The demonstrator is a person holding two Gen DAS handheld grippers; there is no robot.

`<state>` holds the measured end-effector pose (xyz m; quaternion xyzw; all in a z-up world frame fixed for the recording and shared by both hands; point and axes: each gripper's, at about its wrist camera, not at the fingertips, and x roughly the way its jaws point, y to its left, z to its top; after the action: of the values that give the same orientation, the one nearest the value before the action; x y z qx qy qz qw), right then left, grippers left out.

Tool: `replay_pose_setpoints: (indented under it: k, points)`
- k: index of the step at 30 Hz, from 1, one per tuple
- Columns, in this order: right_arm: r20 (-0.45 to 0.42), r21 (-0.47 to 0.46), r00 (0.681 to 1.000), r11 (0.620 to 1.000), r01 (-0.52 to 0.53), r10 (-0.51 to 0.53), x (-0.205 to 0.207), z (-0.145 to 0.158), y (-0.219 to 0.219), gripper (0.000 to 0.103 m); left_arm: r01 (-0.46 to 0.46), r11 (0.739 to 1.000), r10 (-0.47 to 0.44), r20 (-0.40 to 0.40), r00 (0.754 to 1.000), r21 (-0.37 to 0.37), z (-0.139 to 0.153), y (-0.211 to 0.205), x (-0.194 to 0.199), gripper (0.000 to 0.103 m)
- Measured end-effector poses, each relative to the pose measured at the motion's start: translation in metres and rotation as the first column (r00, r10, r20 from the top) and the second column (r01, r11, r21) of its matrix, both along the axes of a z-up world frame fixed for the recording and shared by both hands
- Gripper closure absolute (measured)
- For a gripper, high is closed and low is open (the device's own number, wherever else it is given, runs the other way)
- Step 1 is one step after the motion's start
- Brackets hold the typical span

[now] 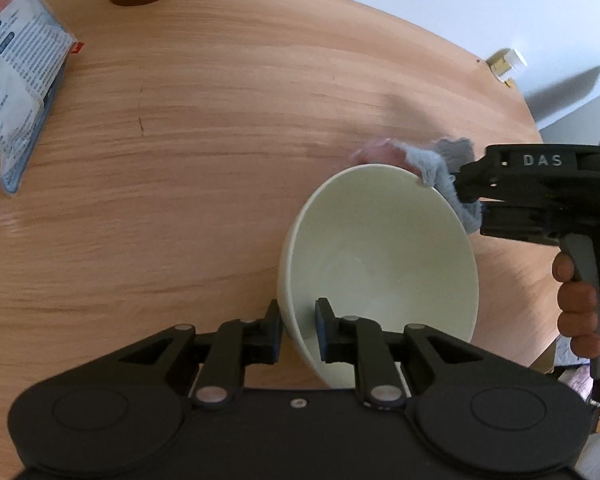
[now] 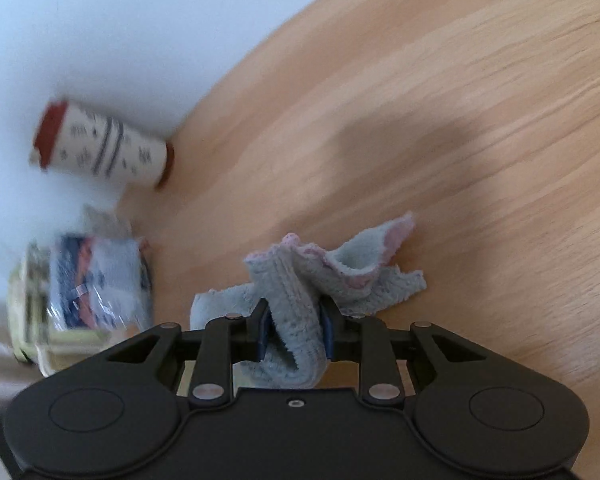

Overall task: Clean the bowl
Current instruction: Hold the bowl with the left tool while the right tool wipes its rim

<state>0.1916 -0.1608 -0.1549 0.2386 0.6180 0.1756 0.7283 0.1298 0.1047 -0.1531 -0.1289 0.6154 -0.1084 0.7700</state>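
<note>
Lower centre of the left view, the left claw [image 1: 298,330] pinches the tilted cream bowl's [image 1: 380,248] rim. At its upper right rim, the right claw [image 2: 294,334], marked "DAS", clamps a grey-pink cloth [image 2: 320,276].

Left gripper [image 1: 298,330]: matte black plastic body, two round raised discs on the housing, one each side. Silver rivets at linkage pivots, one small screw centred on the front edge. Parallel linkage arms with triangular cut-outs. Fingers [image 1: 325,330] black with dark blue pads.

Right gripper [image 2: 294,330]: same build, black housing, twin discs, silver pivot pins, centre screw, blue pads on fingers [image 2: 262,330]. From the left wrist view its side shows white "DAS" lettering on the black top shell, with a grey pistol-style handle and trigger below.

Hand [image 1: 580,304] wraps the grey handle; no sleeve visible there.
</note>
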Motion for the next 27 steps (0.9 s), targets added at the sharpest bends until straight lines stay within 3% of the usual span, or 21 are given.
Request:
replay_pose_setpoints:
  k: [11,21,25,27]
  points:
    - [0.011,-0.081,0.973,0.970,-0.230,0.232,0.016,0.010,0.028,0.074,-0.007,1.000,0.007,0.007,1.000,-0.021,-0.004,-0.006,-0.001,0.085]
    - [-0.018,-0.101,0.916,0.911,-0.400,0.401,0.041,0.020,0.075,0.074,0.044,0.998,-0.044,0.022,0.999,-0.035,-0.004,-0.005,-0.001,0.084]
    - [0.003,-0.156,0.838,0.828,-0.538,0.545,0.035,0.025,0.105,0.074,0.072,0.997,-0.071,0.026,0.997,-0.039,-0.003,-0.006,-0.001,0.084]
    - [-0.008,-0.174,0.769,0.757,-0.630,0.639,0.033,0.026,0.123,0.074,0.077,0.996,-0.076,0.023,0.997,-0.045,-0.003,-0.005,0.000,0.084]
